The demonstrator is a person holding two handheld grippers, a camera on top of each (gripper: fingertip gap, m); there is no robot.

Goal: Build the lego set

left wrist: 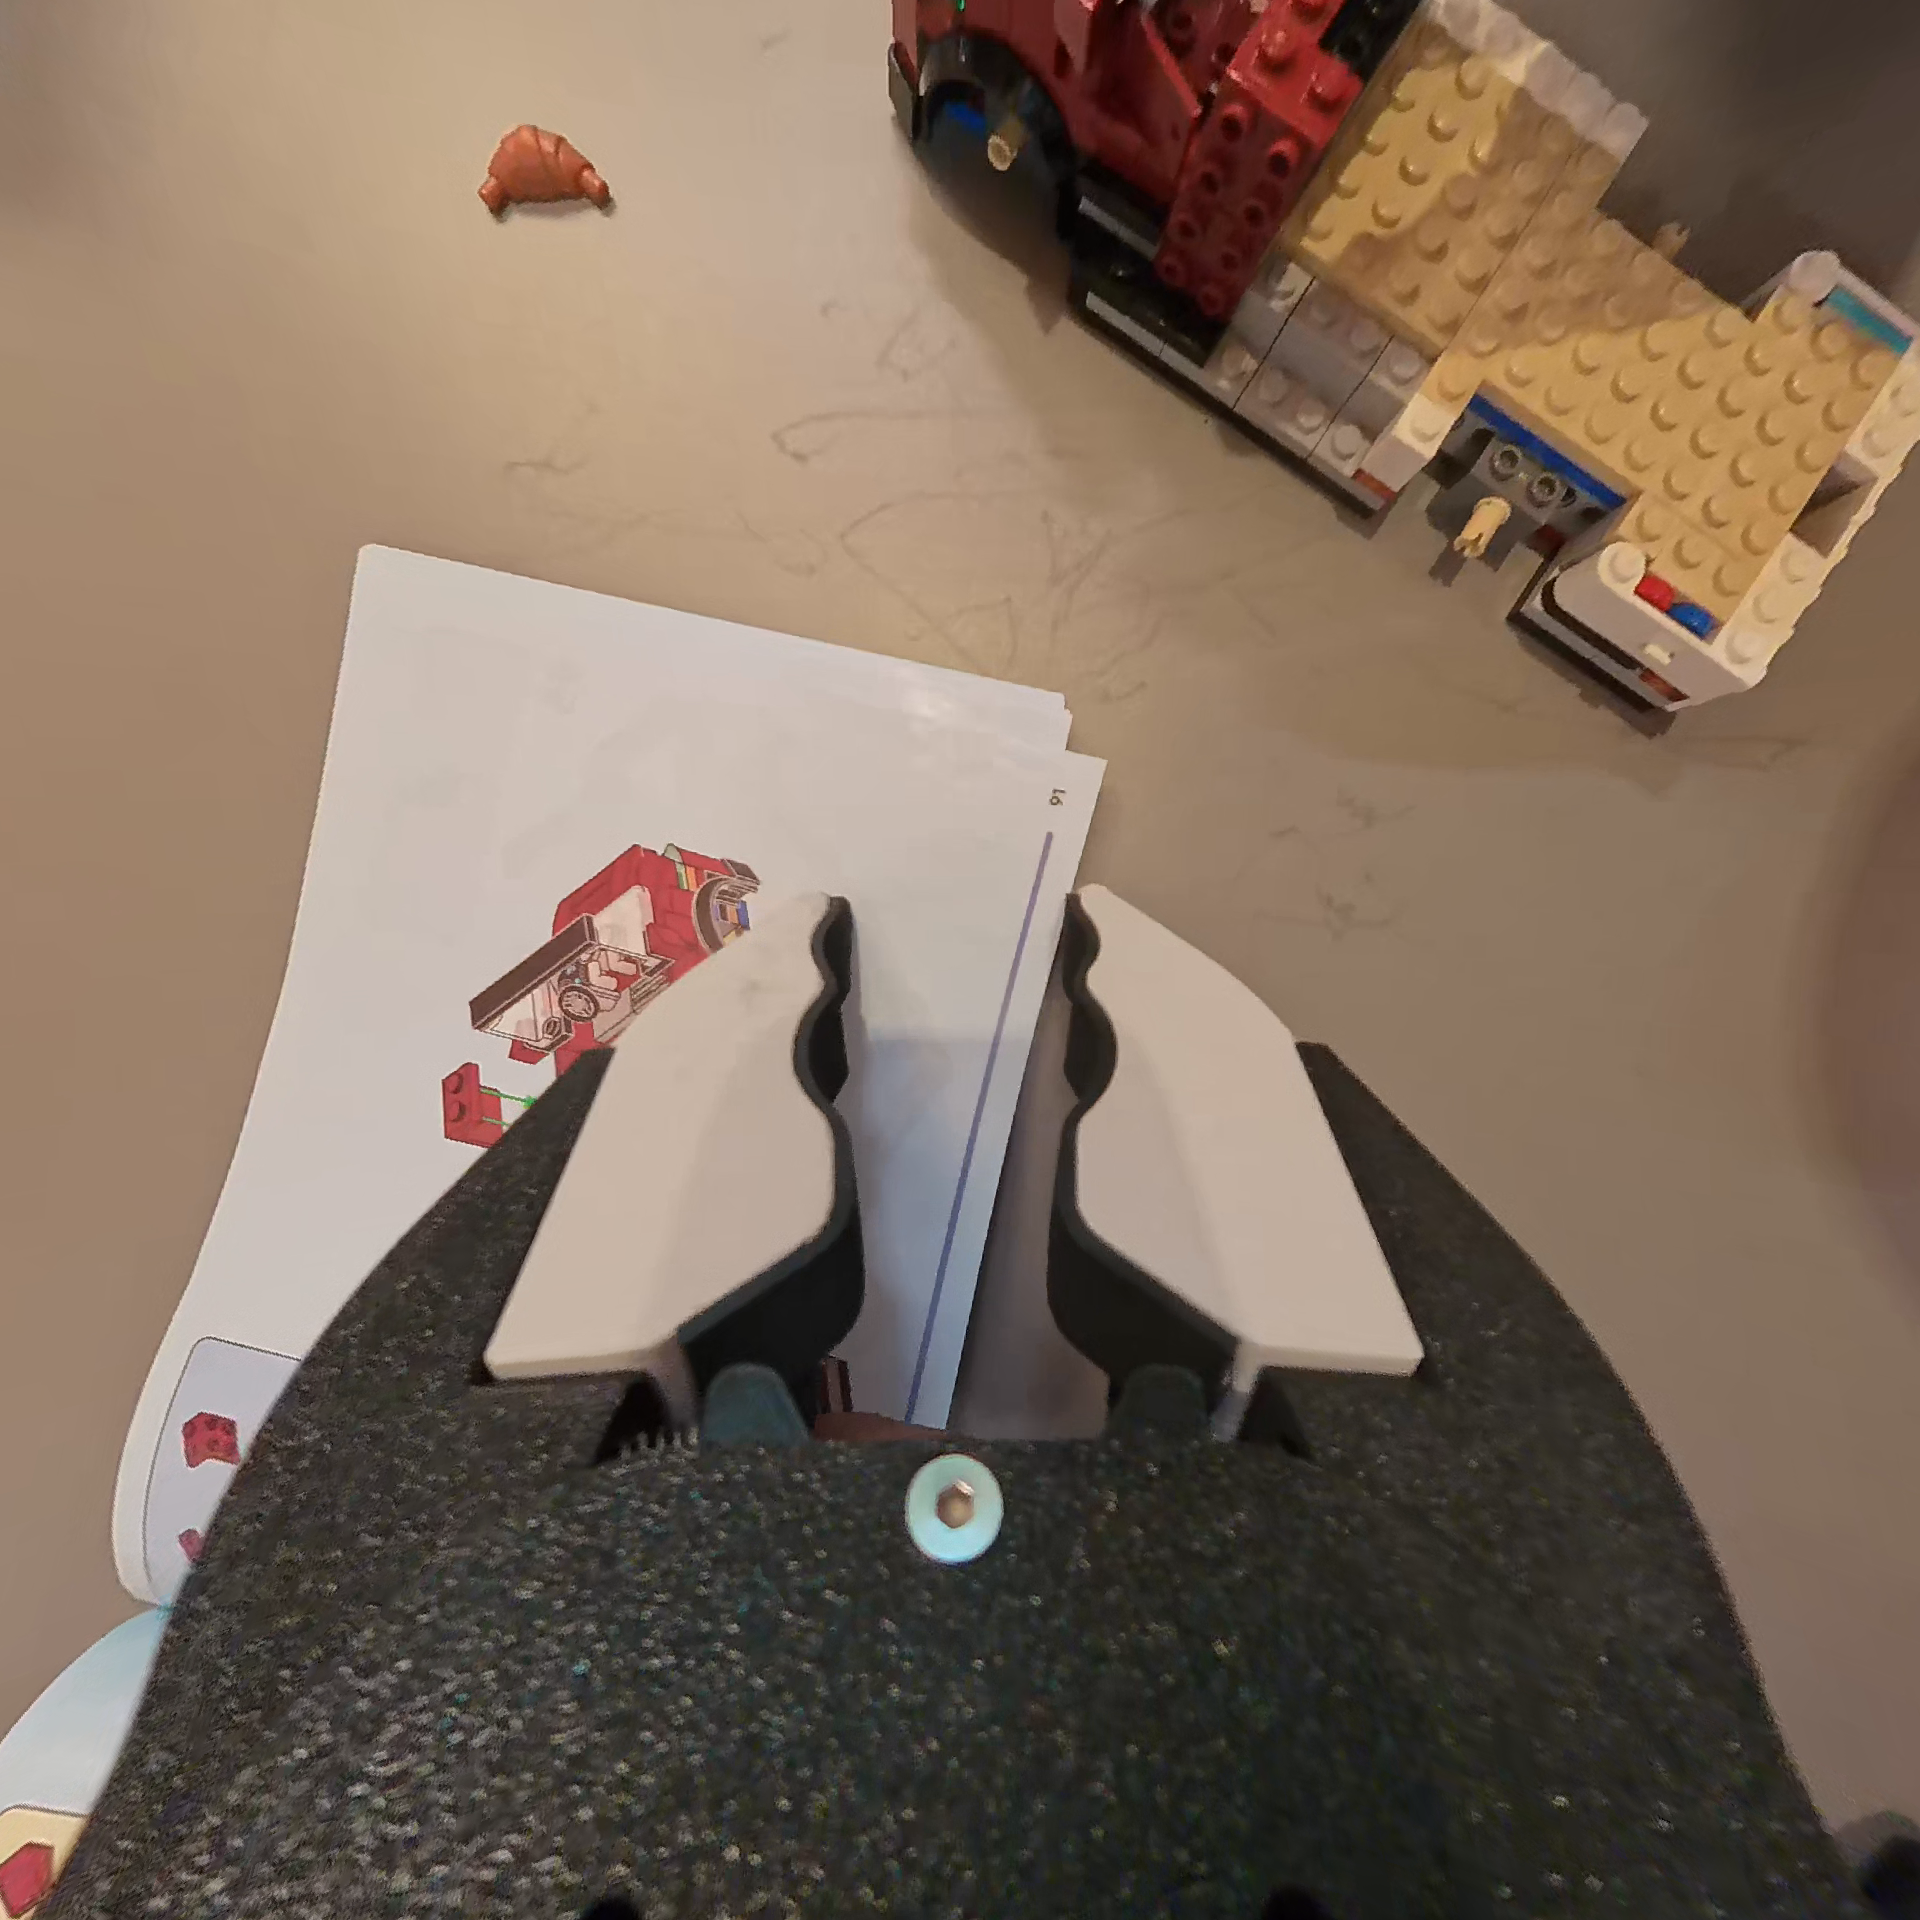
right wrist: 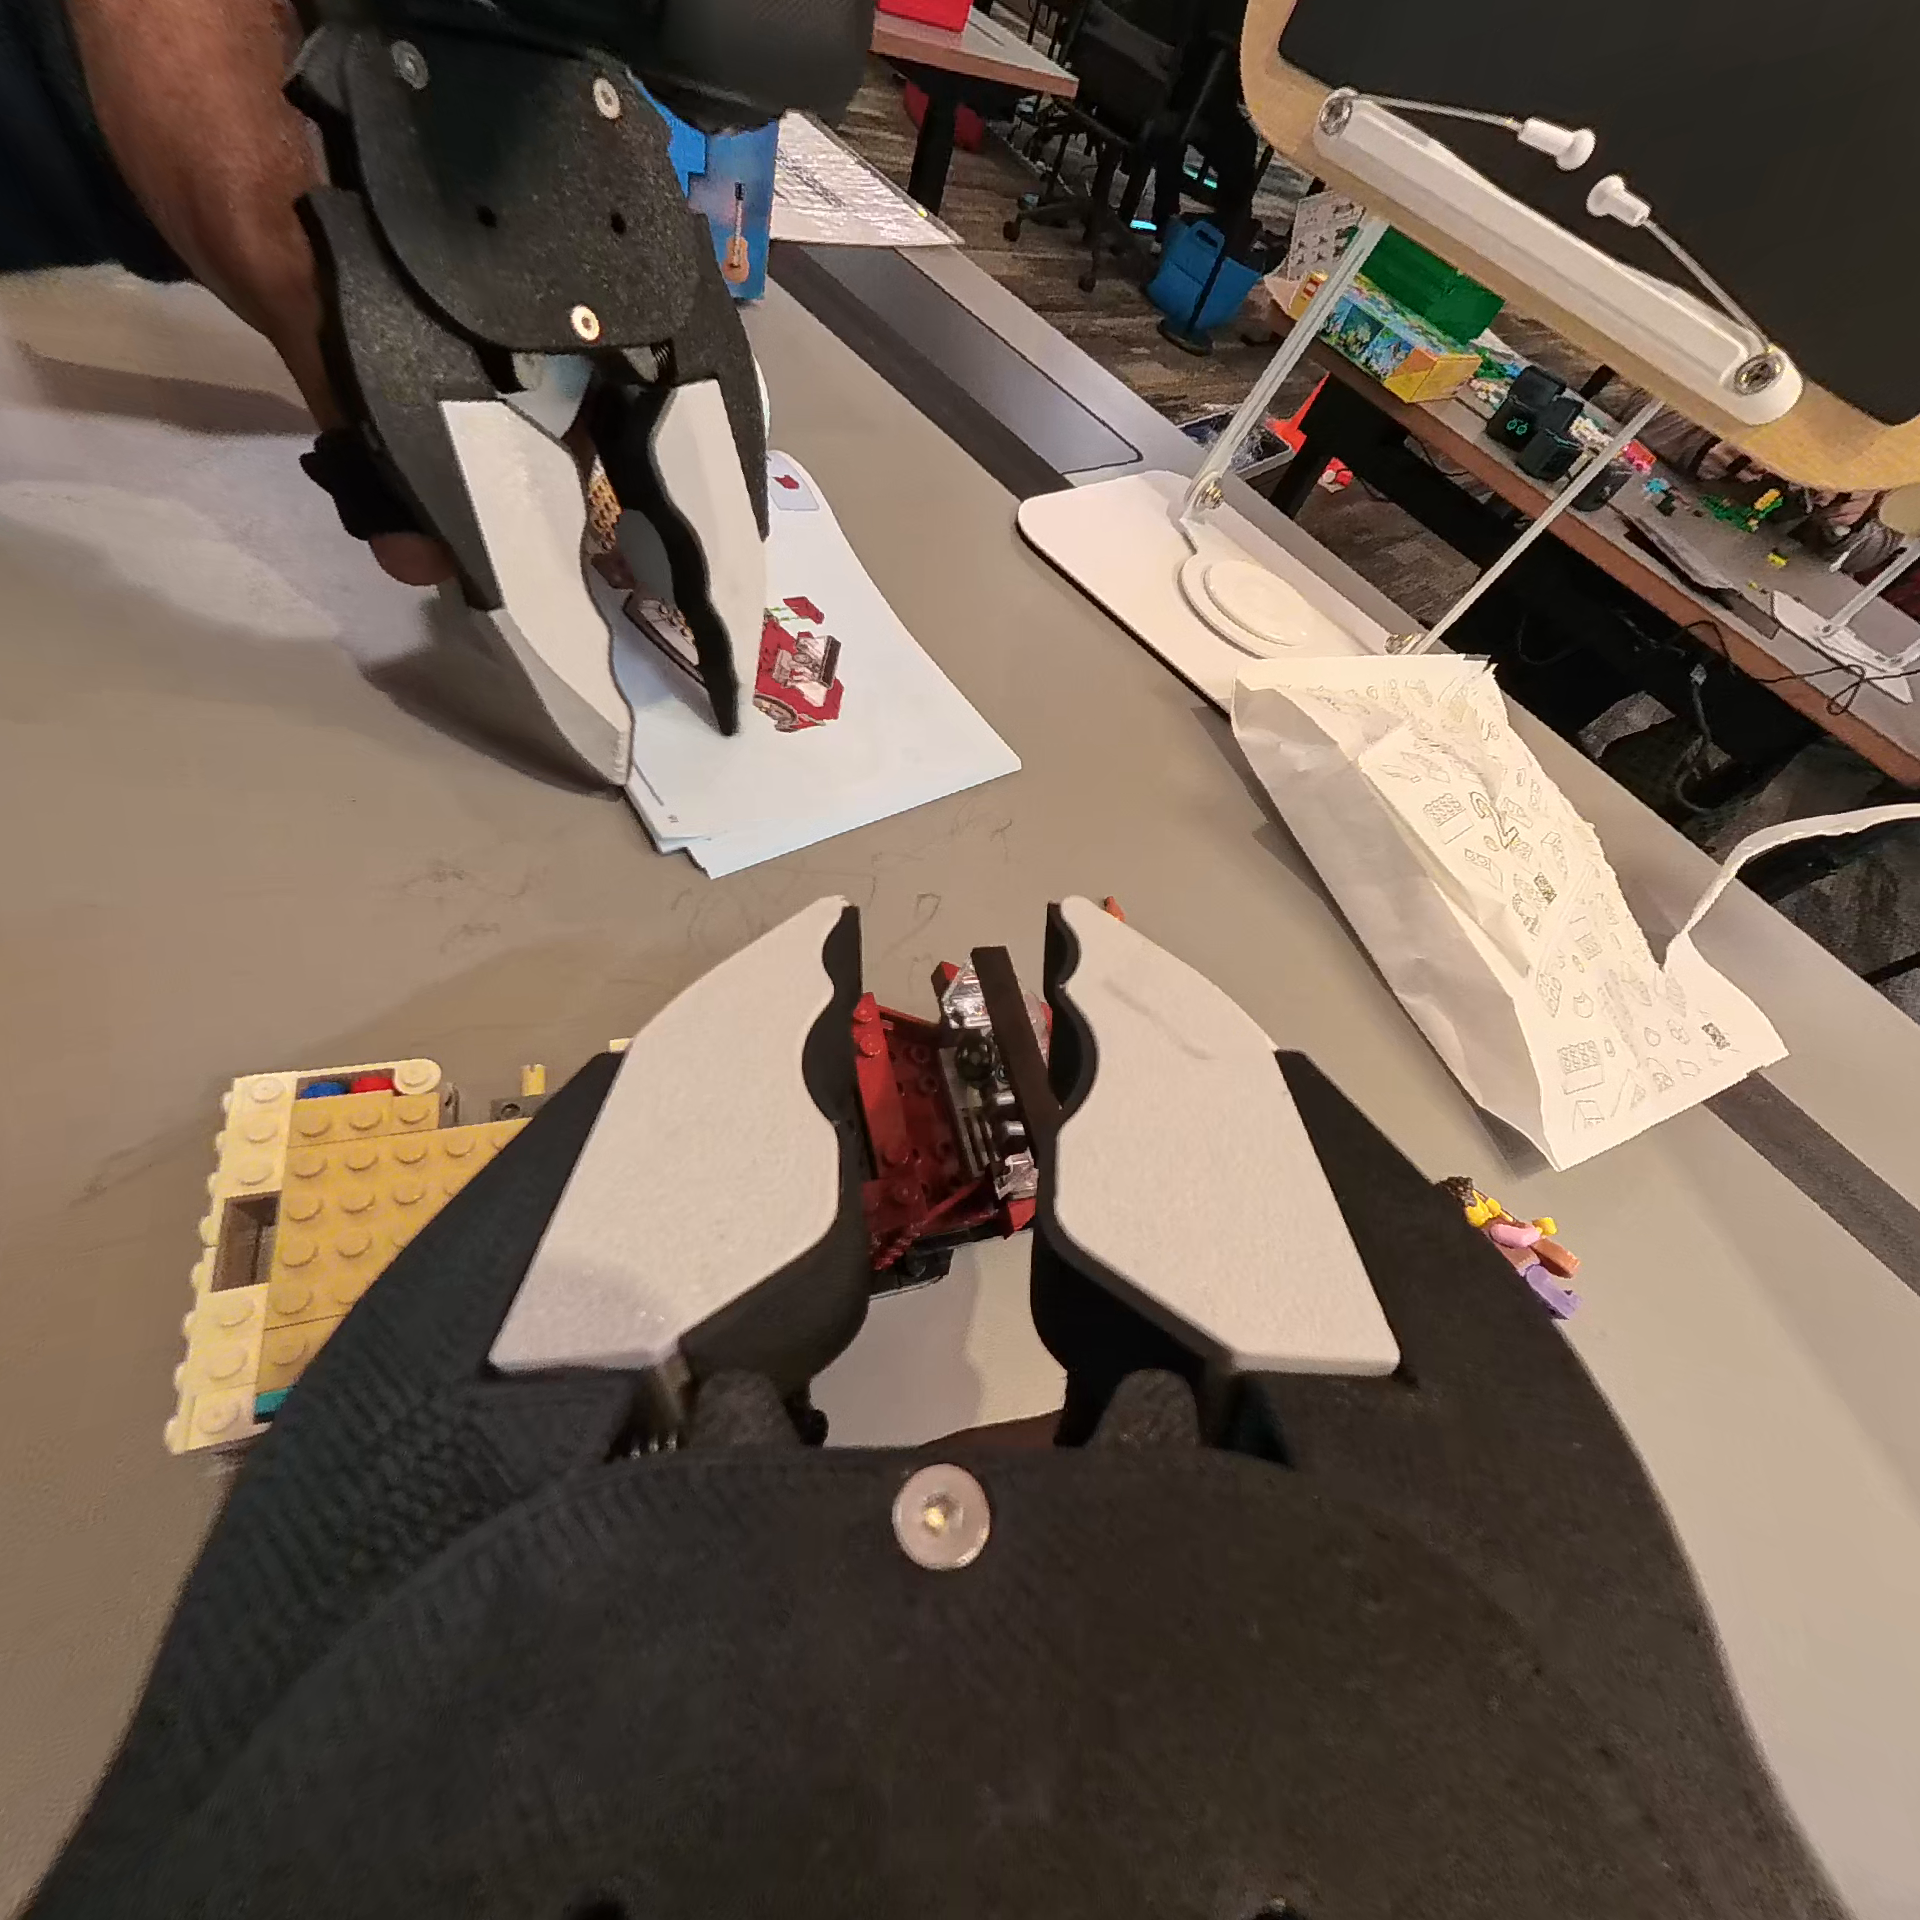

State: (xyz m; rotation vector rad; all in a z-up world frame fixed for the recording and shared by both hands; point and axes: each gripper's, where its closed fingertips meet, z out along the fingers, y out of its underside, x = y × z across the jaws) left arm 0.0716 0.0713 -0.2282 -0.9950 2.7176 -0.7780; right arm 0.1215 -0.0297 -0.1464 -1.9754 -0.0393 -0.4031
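The right tool (right wrist: 951,925) grips the dark red brick cab (right wrist: 914,1122), stiff yet apt to snap apart, at lower centre. The left tool (left wrist: 956,914) stands narrow and empty over the flimsy booklet (left wrist: 623,779).

warm indoor light, fairly bright | soft shadows on table (left wrist: 727,416) | wide-angle edge bending | slight motion blur
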